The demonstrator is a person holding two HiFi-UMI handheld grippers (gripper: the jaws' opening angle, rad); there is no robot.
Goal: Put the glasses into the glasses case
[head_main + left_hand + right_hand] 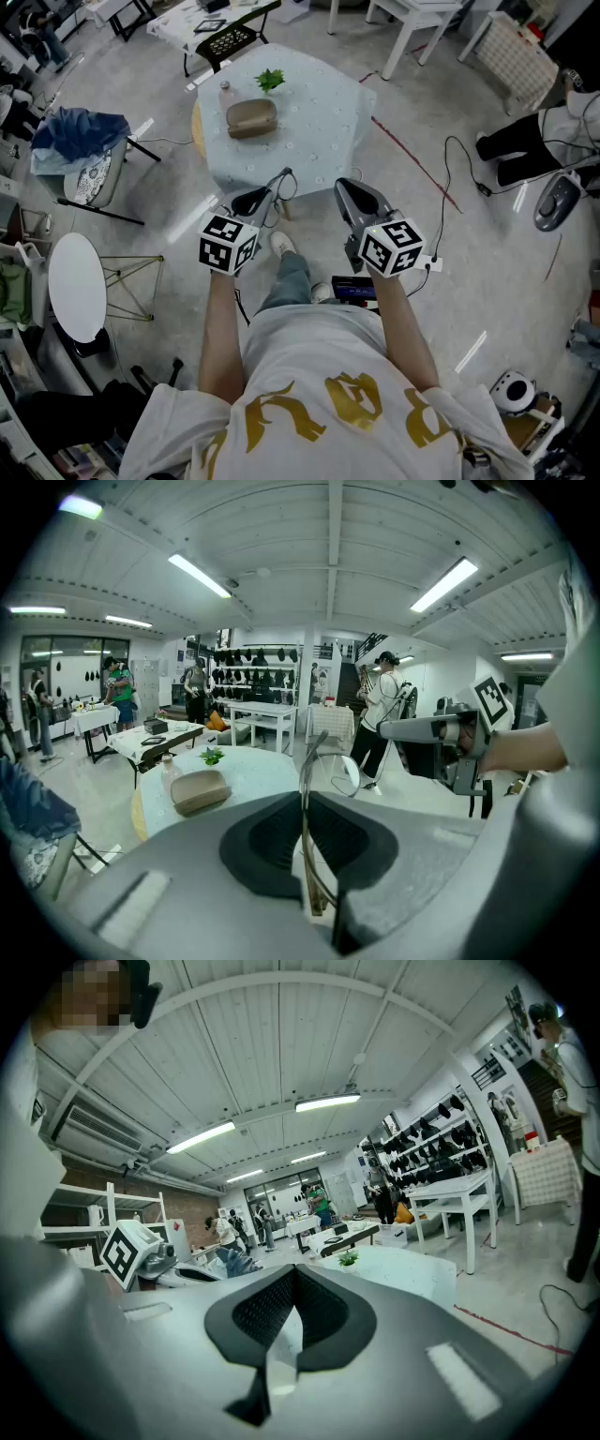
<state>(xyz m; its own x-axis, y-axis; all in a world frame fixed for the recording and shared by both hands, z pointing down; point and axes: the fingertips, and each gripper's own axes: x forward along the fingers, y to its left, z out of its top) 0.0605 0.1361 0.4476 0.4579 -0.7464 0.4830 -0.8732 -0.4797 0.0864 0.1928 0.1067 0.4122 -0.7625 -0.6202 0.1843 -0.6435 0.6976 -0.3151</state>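
Observation:
A closed tan glasses case (251,117) lies on the round table with the pale cloth (319,131). In the left gripper view the case (200,789) sits ahead and to the left. My left gripper (270,194) is held short of the table, shut on thin wire-framed glasses (282,182). The frame runs up between its jaws and one lens (345,772) sticks out past them. My right gripper (345,189) hangs beside it, shut with nothing in it (292,1274). Both are well short of the case.
A small green plant (270,80) and a little bottle (225,91) stand behind the case. A black chair (230,39) is at the far side. A round white side table (75,286) and a chair with blue cloth (80,141) stand left. Cables (469,178) cross the floor right.

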